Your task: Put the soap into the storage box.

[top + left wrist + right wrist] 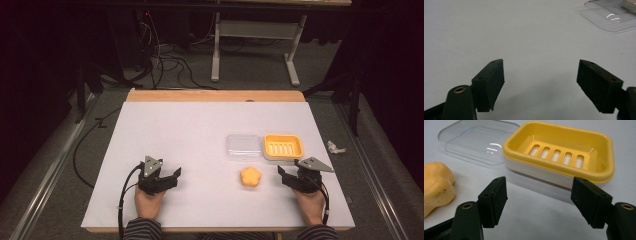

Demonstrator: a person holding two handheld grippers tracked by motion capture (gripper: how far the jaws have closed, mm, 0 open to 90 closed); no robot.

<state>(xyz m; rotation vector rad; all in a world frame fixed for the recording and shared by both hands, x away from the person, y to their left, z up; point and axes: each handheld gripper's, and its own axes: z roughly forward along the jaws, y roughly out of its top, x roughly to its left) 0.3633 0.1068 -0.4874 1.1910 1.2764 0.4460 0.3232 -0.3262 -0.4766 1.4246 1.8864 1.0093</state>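
Note:
An orange flower-shaped soap lies on the white table, between my two grippers; its edge appears at the left of the right gripper view as soap. A yellow soap dish with a slotted insert stands behind it, empty; in the right gripper view the dish sits just ahead of the jaws. A clear plastic lid lies left of the dish, also seen as lid and lid. My left gripper and my right gripper rest near the front edge, both open with nothing between the jaws.
The white table sheet has a wooden strip along its far edge. A crumpled white scrap lies on the floor off the right side. Cables and a desk frame stand beyond the table.

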